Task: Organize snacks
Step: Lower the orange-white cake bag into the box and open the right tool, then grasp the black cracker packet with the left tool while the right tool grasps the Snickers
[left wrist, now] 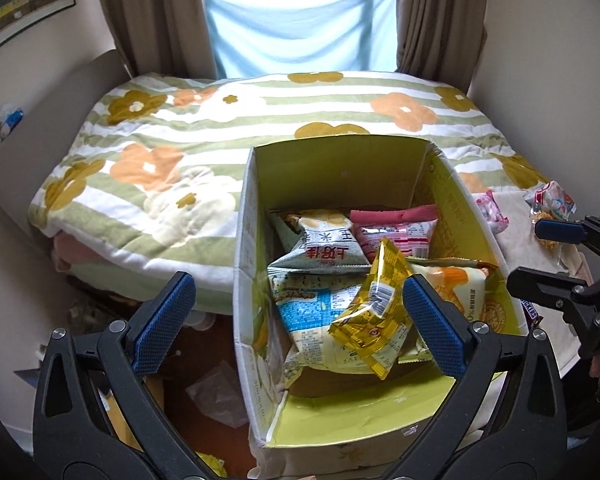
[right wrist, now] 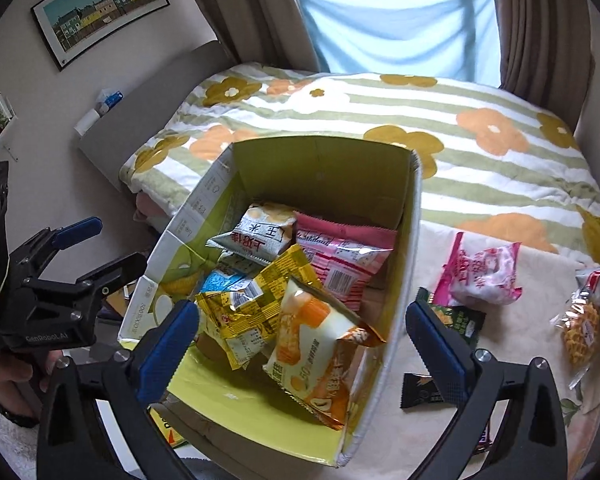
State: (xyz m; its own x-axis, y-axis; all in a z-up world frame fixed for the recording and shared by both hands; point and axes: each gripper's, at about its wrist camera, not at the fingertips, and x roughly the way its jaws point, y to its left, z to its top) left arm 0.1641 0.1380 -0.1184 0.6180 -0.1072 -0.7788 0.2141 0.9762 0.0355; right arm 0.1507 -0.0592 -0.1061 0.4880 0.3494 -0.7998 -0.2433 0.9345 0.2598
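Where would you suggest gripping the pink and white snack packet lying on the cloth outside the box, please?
Grip the pink and white packet by its flat pink sealed end at the upper left, coming from above with the right gripper. The white middle looks puffed and bulky, while that crimped strip is thin, so open jaws should close on it easily.

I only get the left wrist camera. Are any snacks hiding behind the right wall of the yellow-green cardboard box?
Observer: Yes, a dark green foil packet lies on the cream cloth, right beside the yellow-green cardboard box.
Operator: Any more?
Observer: A small black packet lies on that cloth too, nearer the camera.
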